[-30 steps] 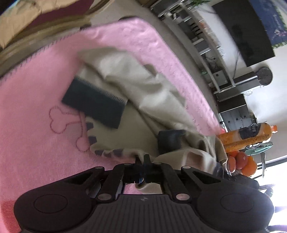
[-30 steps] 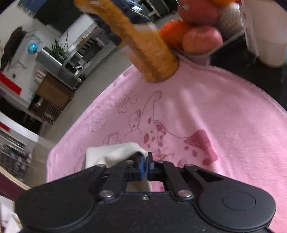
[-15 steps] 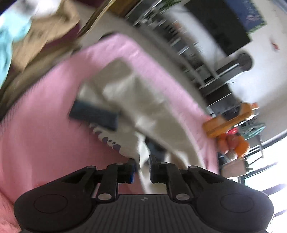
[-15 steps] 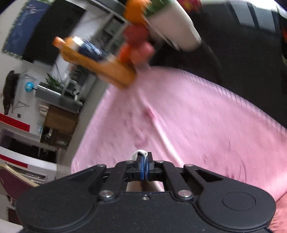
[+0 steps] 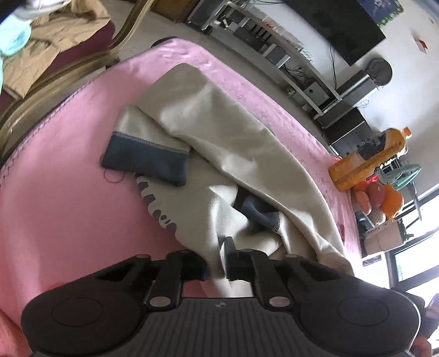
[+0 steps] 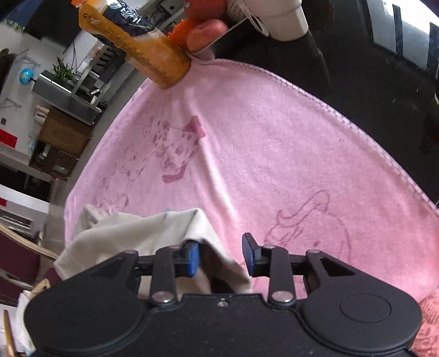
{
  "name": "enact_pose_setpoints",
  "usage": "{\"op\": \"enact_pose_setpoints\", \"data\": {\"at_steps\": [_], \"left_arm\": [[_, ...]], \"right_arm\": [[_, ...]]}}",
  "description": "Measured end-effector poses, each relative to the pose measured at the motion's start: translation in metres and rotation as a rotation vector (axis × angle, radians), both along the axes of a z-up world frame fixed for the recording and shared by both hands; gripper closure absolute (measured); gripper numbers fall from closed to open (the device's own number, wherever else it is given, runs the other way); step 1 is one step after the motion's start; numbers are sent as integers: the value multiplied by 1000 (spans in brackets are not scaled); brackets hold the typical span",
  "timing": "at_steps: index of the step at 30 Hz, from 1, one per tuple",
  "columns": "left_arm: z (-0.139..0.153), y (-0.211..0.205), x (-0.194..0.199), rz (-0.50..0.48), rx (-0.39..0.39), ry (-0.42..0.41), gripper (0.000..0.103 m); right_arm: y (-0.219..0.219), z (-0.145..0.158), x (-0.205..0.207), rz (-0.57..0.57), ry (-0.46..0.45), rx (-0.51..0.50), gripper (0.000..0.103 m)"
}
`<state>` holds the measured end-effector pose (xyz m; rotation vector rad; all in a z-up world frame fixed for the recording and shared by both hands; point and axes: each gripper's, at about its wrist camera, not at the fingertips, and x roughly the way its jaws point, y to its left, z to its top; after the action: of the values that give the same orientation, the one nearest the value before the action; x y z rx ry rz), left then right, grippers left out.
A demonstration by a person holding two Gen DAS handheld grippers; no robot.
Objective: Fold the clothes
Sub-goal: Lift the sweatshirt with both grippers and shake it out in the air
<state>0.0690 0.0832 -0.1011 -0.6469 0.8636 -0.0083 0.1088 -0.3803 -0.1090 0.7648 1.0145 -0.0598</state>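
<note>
A cream garment (image 5: 219, 123) with dark blue cuffs (image 5: 145, 159) lies partly folded on a pink blanket (image 5: 55, 192). One sleeve lies across its left side; a second cuff (image 5: 258, 211) peeks out under a fold. My left gripper (image 5: 216, 263) is at the near edge, its jaws closing on a cream fold pinched between them. In the right wrist view, a corner of the garment (image 6: 142, 233) rests on the blanket (image 6: 274, 151). My right gripper (image 6: 221, 258) is opening; the corner lies loose between its blue pads, against the left one.
An orange bottle (image 5: 367, 162) and a bowl of fruit (image 5: 381, 197) stand at the blanket's far end, also seen as the bottle (image 6: 137, 41) beside a white container (image 6: 277, 19). A chair with heaped clothes (image 5: 41, 55) stands past the far left edge.
My right gripper carried the cream corner across the blanket, then opened and let it go. My left gripper opened briefly, shifted, and closed again on a fold of the garment.
</note>
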Motion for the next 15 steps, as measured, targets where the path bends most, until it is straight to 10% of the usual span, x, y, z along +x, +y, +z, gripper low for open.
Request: {"op": "enact_pose_setpoints", "data": {"at_steps": [4,6,8,15], "left_arm": [[-8,-2,5,-19,-6,41,92],[-11,-3,8,-41,11,59,99],[-6,-5,10,-70,46,69,103],[136,15,28,-87,-26,-154,103]], "right_arm": [[7,-1,5,49,-19,-36,74],[18,0,12,99,-20,-108,99],[31,6,11,136,-17,-194,100],[26,102,-12,72,-199,189,101]]}}
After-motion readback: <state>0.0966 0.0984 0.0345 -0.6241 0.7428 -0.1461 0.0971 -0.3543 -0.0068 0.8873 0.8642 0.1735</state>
